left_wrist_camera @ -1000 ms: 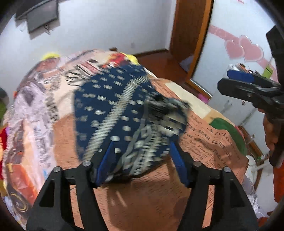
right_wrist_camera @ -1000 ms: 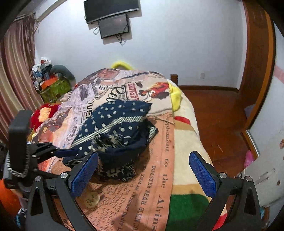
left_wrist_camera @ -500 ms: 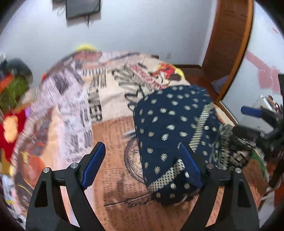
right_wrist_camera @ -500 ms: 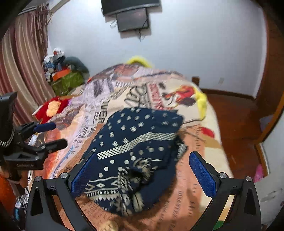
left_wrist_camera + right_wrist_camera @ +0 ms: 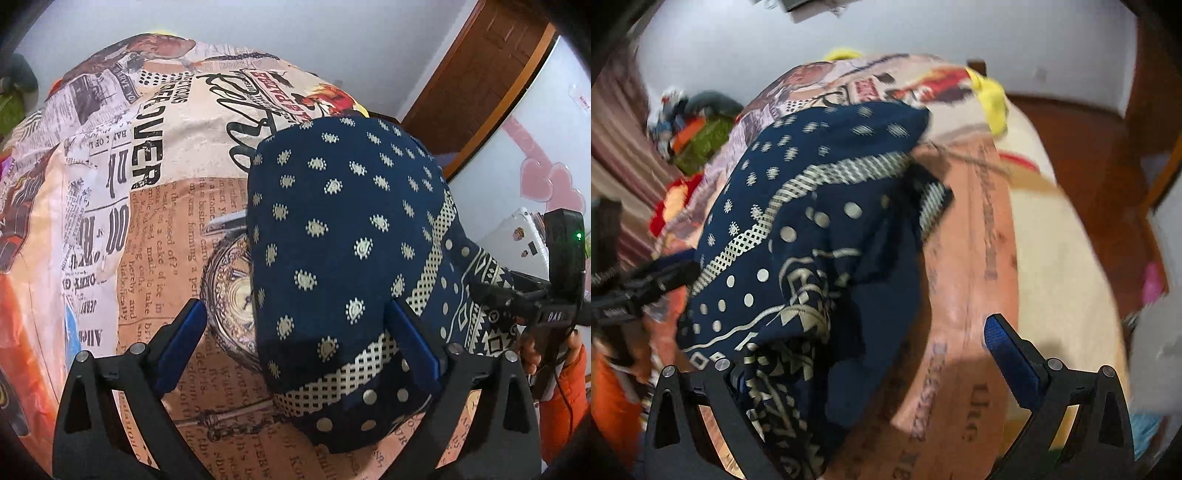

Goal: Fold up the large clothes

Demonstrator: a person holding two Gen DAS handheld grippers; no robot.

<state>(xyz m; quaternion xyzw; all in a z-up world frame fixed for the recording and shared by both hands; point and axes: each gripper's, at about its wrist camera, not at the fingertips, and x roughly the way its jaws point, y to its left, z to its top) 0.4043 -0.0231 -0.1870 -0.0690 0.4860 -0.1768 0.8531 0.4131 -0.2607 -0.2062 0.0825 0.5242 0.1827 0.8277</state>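
Both grippers, left opening and right spread, release the limp navy dotted cloth garment; regrip its patterned hem.

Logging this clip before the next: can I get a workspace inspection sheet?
Surface: bed with newspaper-print blanket.
Job's things: navy patterned garment, folded into a bundle, right side bunched.
Clutter: yellow cloth; red and green items beside the bed.
Grippers: left gripper opening, garment's edge between its fingers; right gripper open over the bunched side.
Cables: thin cable by the orange sleeve.
Surroundings: white wall, wooden floor, door.
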